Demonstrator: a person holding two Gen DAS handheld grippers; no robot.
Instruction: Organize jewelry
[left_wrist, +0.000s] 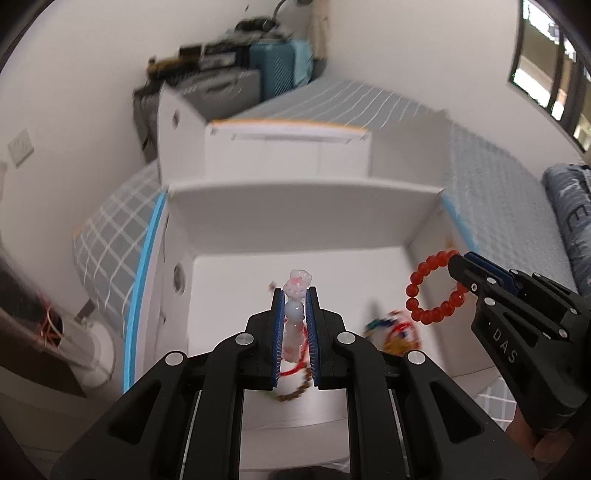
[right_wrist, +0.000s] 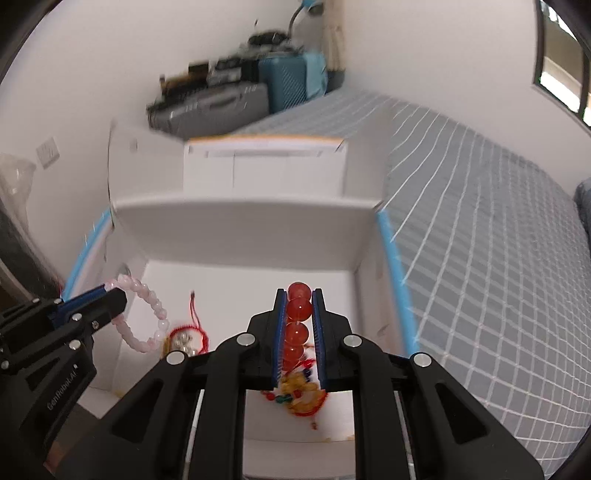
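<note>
Red beads (right_wrist: 297, 325) pinched in the right gripper (right_wrist: 298, 328) and pink beads (left_wrist: 294, 317) in the left gripper (left_wrist: 294, 332) hang over the near white box (left_wrist: 424, 236); carry them level, keeping both clamps firm.

You have two grippers, a left gripper (left_wrist: 294, 295) and a right gripper (right_wrist: 299, 295); two bead bracelets, one pink bracelet (right_wrist: 147, 317) and one red bracelet (left_wrist: 436, 286); two loose trinket piles, a gold-and-red pile (right_wrist: 184, 341) left and a multicoloured pile (right_wrist: 299, 398) nearer; one white box (right_wrist: 243, 212); two suitcases (right_wrist: 291, 79) far off.
</note>
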